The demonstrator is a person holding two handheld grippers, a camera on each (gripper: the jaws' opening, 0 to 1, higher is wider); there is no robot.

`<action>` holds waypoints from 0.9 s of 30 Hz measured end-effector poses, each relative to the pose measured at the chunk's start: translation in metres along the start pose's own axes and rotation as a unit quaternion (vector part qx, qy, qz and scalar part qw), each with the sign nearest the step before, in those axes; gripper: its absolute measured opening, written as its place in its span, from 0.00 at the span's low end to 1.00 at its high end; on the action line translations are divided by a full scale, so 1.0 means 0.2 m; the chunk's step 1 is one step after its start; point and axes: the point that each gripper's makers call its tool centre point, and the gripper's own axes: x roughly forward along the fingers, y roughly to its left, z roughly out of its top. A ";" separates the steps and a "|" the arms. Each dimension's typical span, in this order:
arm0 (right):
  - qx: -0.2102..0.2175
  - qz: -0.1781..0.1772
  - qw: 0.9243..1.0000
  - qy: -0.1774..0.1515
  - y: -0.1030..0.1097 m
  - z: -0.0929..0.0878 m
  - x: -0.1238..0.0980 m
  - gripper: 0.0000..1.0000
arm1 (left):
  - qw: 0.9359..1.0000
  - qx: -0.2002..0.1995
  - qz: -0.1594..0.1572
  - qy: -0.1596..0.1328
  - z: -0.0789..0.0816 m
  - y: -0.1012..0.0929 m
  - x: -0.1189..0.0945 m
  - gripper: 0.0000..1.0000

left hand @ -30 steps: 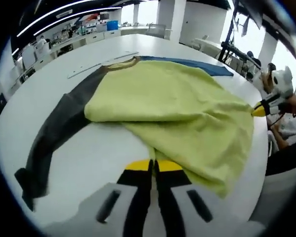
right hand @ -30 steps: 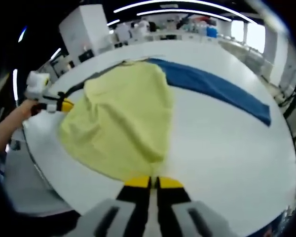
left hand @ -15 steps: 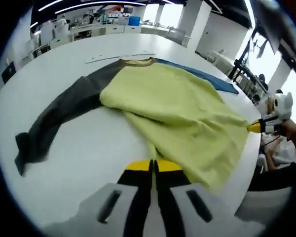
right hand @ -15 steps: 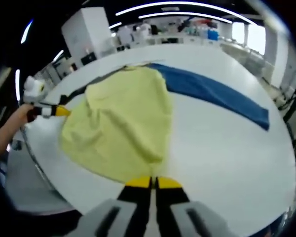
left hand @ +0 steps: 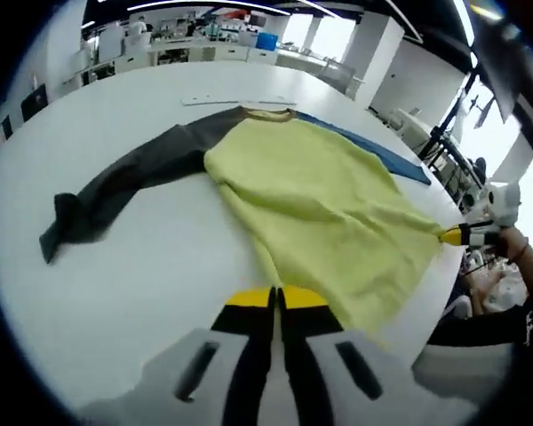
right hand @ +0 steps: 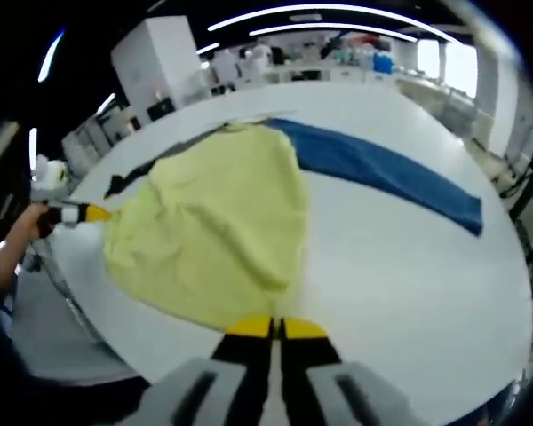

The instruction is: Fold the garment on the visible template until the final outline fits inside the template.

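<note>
The shirt (left hand: 320, 209) lies spread on the white table (left hand: 142, 293), yellow body stretched between both grippers. The left gripper (left hand: 276, 300) and right gripper (right hand: 276, 328) each pinch a hem corner, jaws pressed together. They should keep equal tension, lift together, and lay the hem evenly toward the collar (left hand: 266, 113).

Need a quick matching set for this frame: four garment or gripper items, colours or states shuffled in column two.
Column one:
1. shirt body
2. dark sleeve
3. blue sleeve
4. left tongs

Column two:
A. stretched out flat across the white table, blue
B. shut on the hem of the shirt
C. yellow-green, spread between both grippers
D. charcoal grey, trailing off to one side

Pairs: 1-C, 2-D, 3-A, 4-B
</note>
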 end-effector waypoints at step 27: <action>-0.040 0.010 0.998 0.037 0.09 -0.10 -0.02 0.00 | 0.999 -0.043 0.023 0.000 -0.13 0.07 -0.10 0.00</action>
